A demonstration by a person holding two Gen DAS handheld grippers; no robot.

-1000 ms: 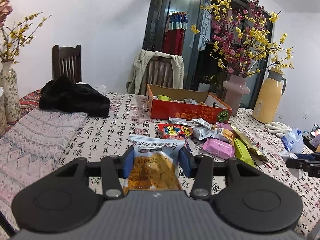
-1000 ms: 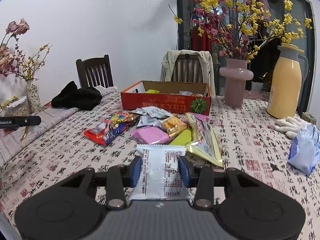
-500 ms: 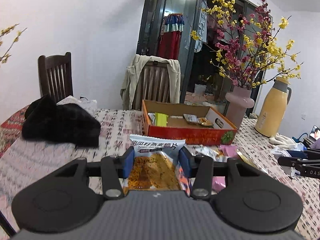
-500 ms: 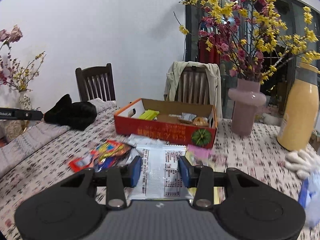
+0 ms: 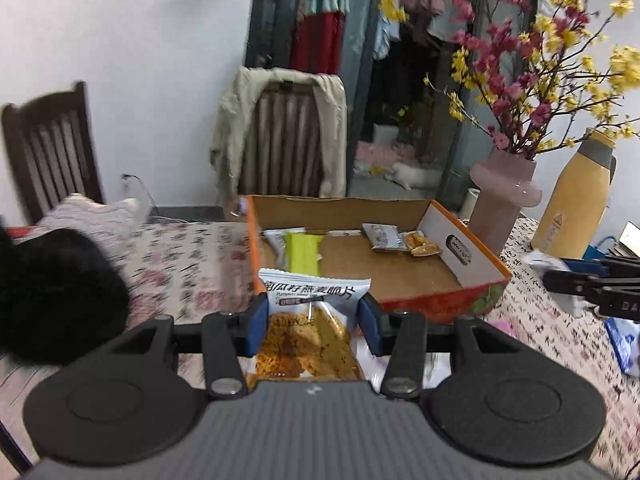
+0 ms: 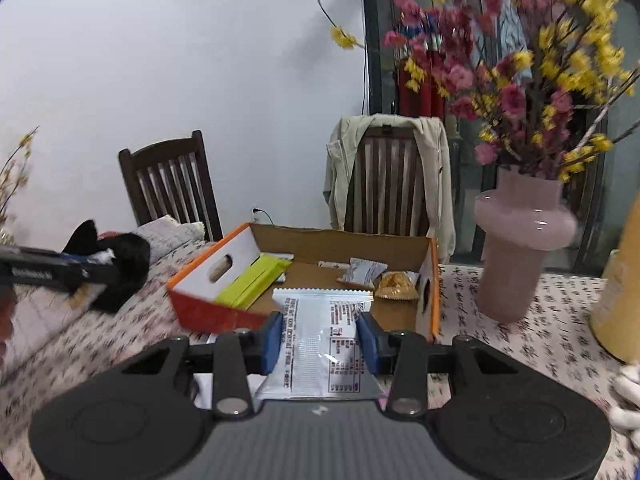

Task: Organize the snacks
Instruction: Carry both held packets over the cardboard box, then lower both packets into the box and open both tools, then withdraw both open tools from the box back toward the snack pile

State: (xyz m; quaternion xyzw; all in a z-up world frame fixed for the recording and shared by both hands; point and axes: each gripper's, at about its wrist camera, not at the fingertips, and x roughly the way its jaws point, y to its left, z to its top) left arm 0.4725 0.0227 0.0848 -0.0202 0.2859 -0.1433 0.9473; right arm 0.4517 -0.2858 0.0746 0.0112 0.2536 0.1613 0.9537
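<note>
left to right across the table [image 5: 192, 256]: a black garment [image 5: 52, 292] lies heaped toward the left edge, and just past it the left gripper [image 5: 312, 322] is clamped by its blue pads on a crisp packet [image 5: 308, 332], white header pointing forward, orange contents showing through the clear film. directly ahead and a little lower sits the orange cardboard box [image 5: 440, 300], open-topped, its long axis running left to right across the view, its near wall just beyond the packet's top edge. inside, a green packet [image 5: 306, 252] lies against the left wall, a silver sachet [image 5: 382, 236] and a golden snack [image 5: 422, 244] sit near the far right corner, and the brown floor between them is bare, the widest open room for a drop

from the other side, the right gripper [image 6: 322, 338] is likewise closed on a white sachet [image 6: 320, 344], printed back upward, held flat with its long axis pointing into the box [image 6: 208, 308]. here the box's near corner points almost at the tool, so the sachet's leading edge already overlaps the bare floor in this view. both hands look about equally near; neither seems to have an edge

to the right of the box a pink vase [image 6: 516, 248] of flowering branches stands close to its right wall, the tightest margin for the right hand, and a yellow flask [image 5: 572, 200] stands beyond it toward the table's right edge. judged from this, the box walls are low enough that release calls only for a short forward carry over the near rim
</note>
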